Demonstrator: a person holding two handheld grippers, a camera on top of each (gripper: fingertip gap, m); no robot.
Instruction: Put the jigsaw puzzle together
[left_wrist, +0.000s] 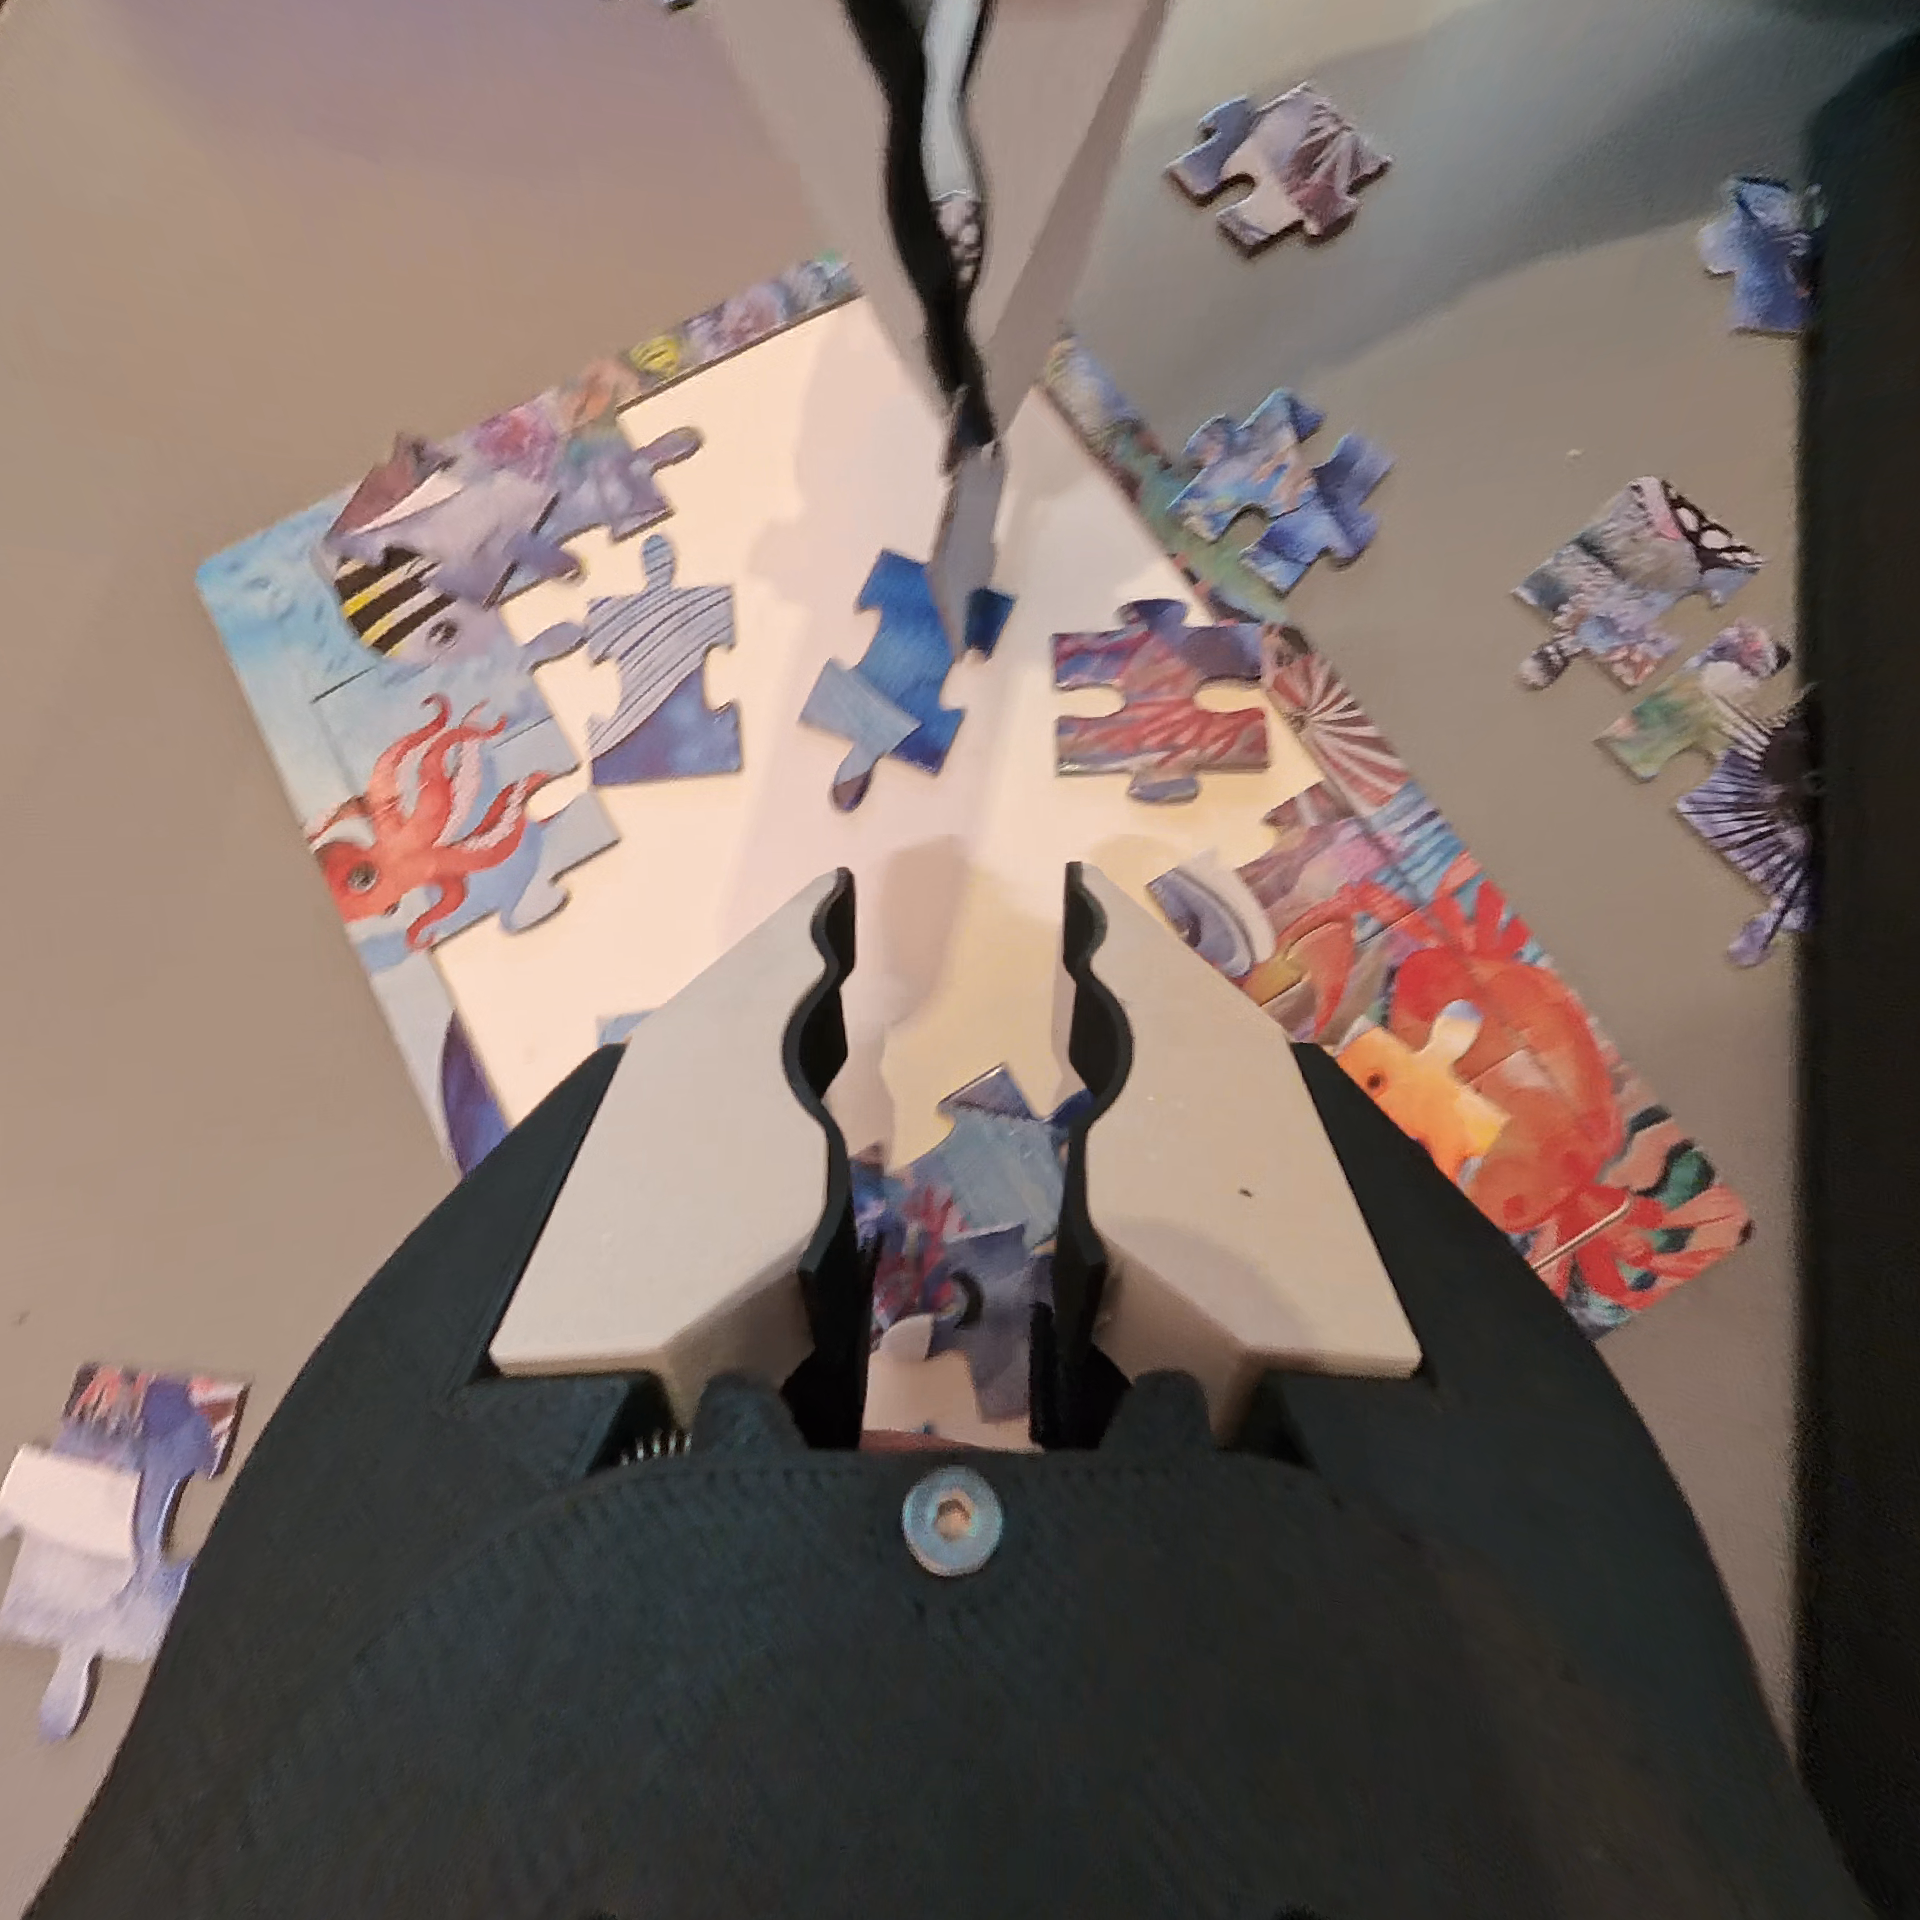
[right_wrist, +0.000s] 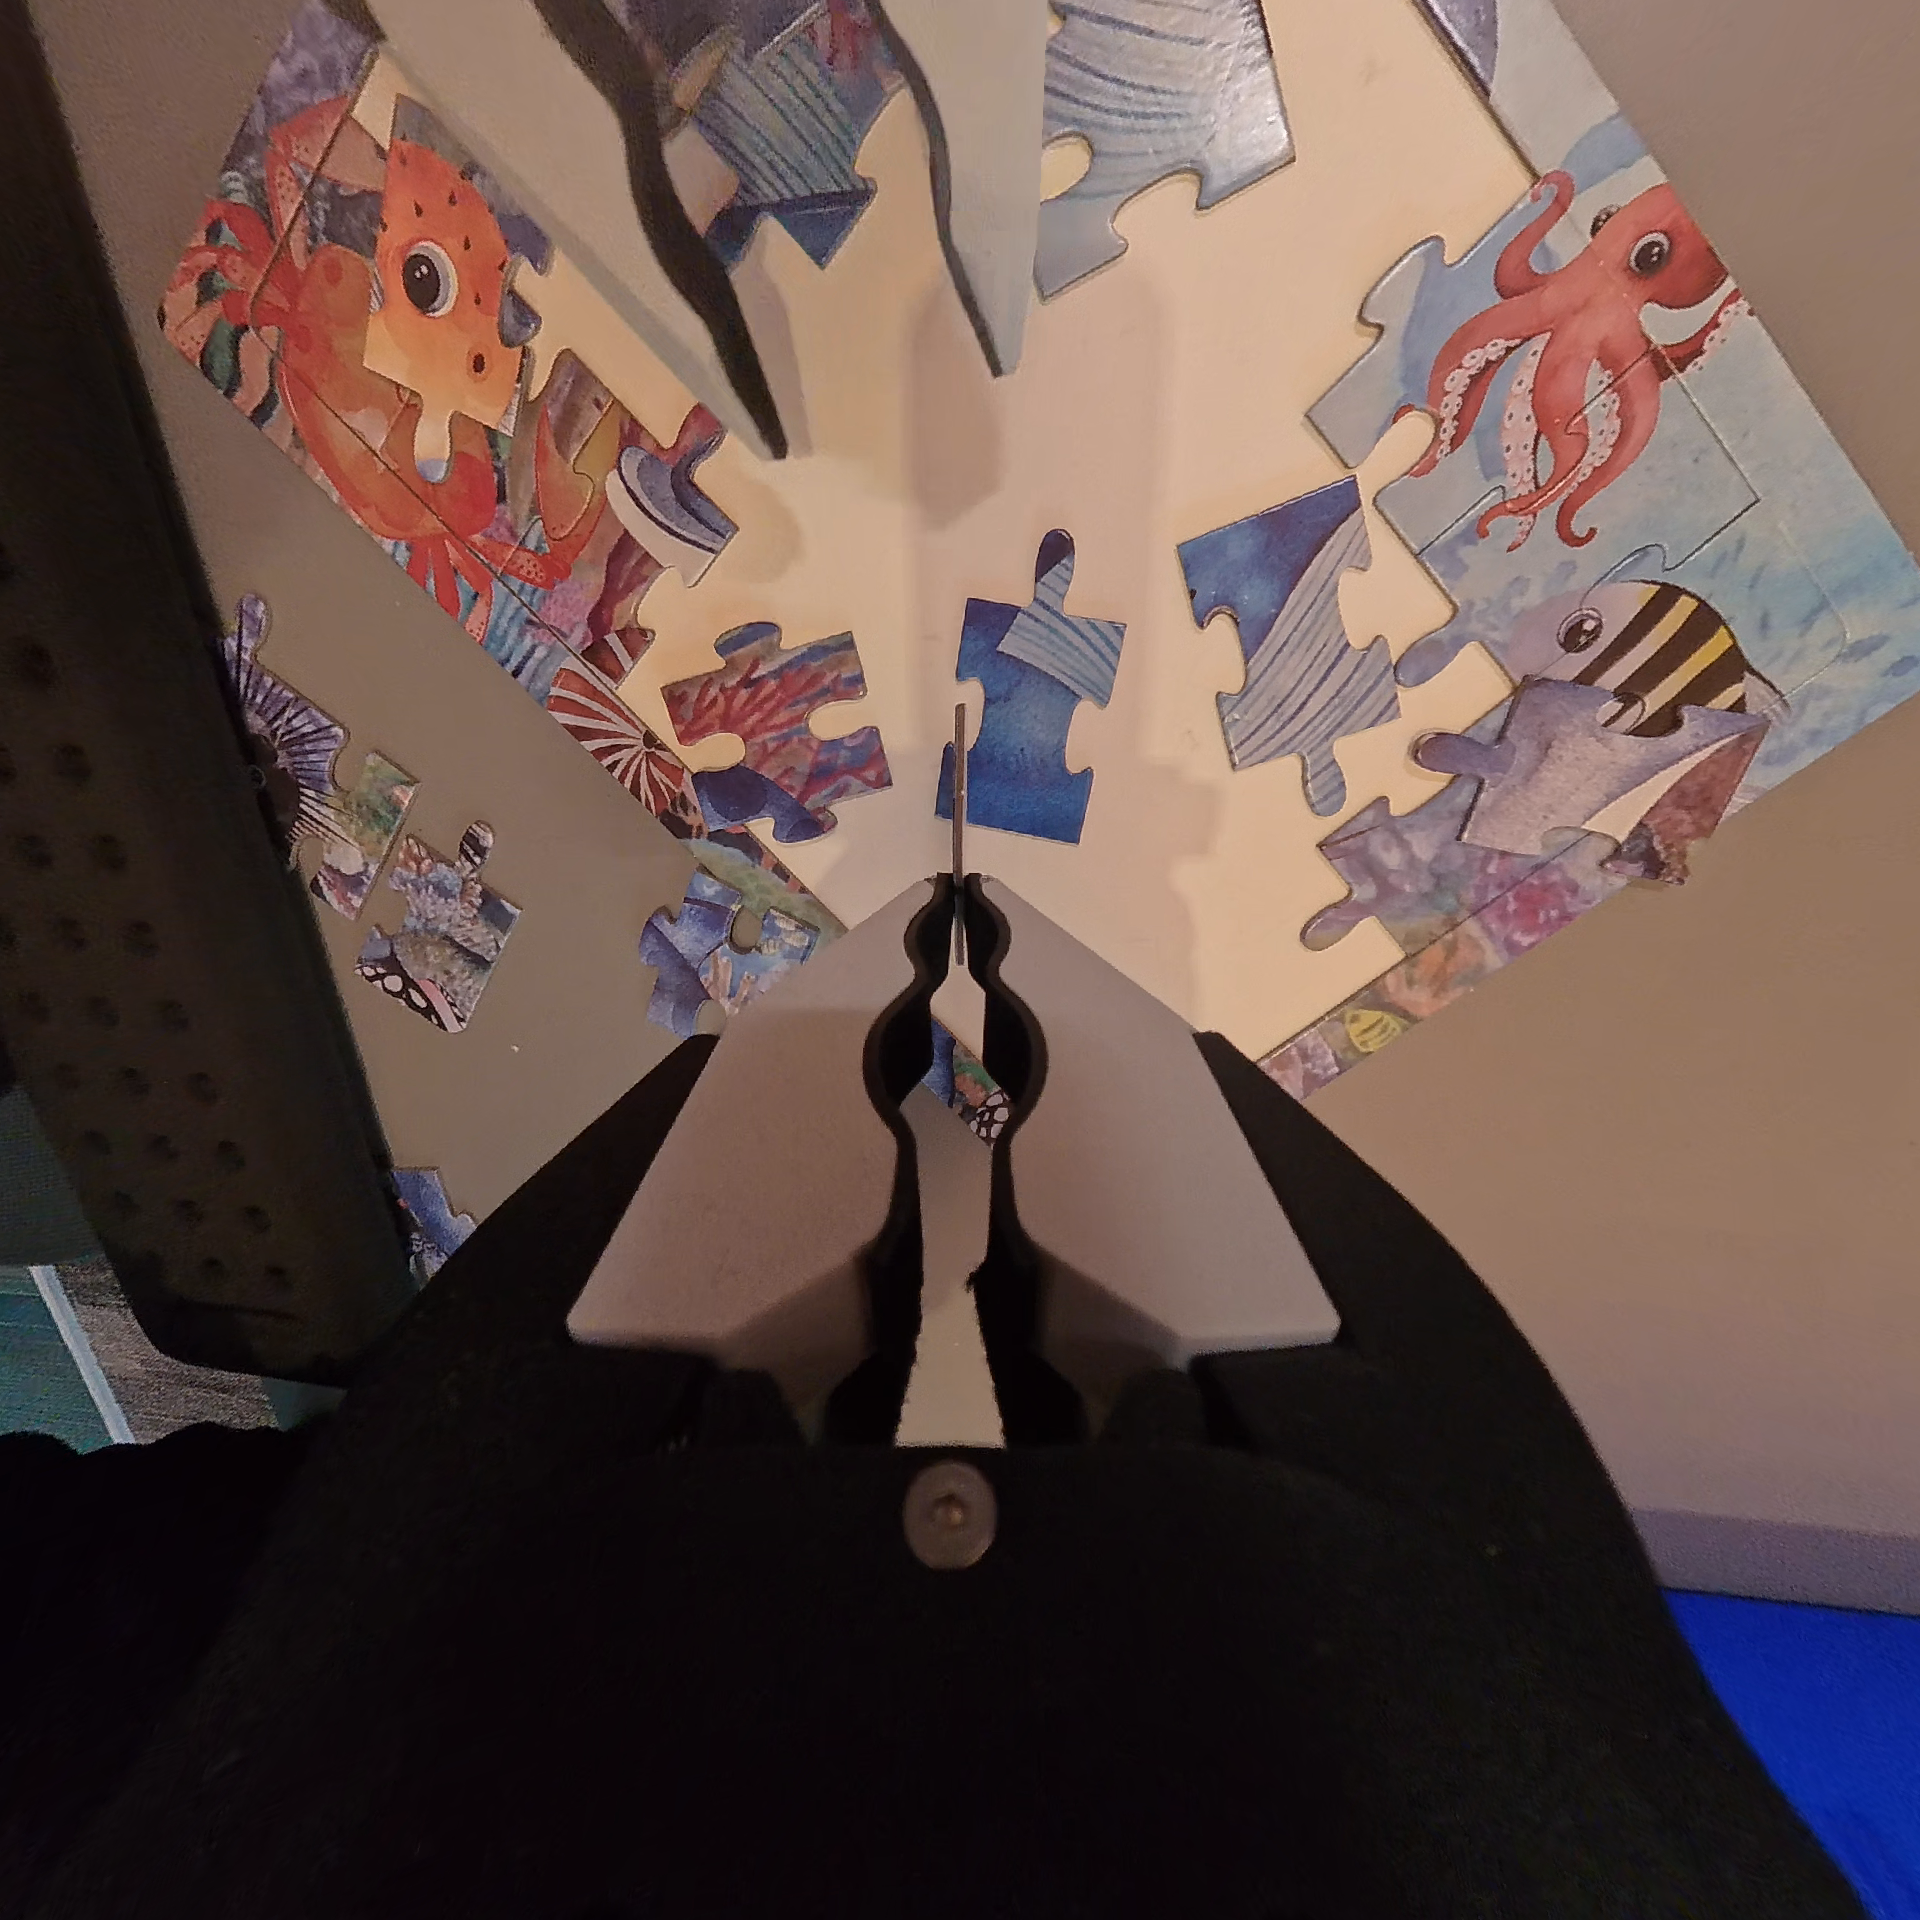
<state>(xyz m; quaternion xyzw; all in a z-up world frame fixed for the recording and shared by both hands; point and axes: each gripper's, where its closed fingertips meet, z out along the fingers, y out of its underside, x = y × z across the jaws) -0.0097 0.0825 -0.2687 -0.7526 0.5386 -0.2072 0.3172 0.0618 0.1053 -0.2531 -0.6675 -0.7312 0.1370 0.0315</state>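
With right tongs clamped on a puzzle piece, edge-on over the half-done puzzle tray, and left tongs apart, was carrying it in; next needed turning flat into a matching gap.

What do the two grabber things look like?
Both look alike: the left gripper and right gripper each have a black ribbed plastic body, two pale grey wedge-shaped fingers lined with wavy black pads, and a round silver bolt in the middle.

Beige table, black perforated panel
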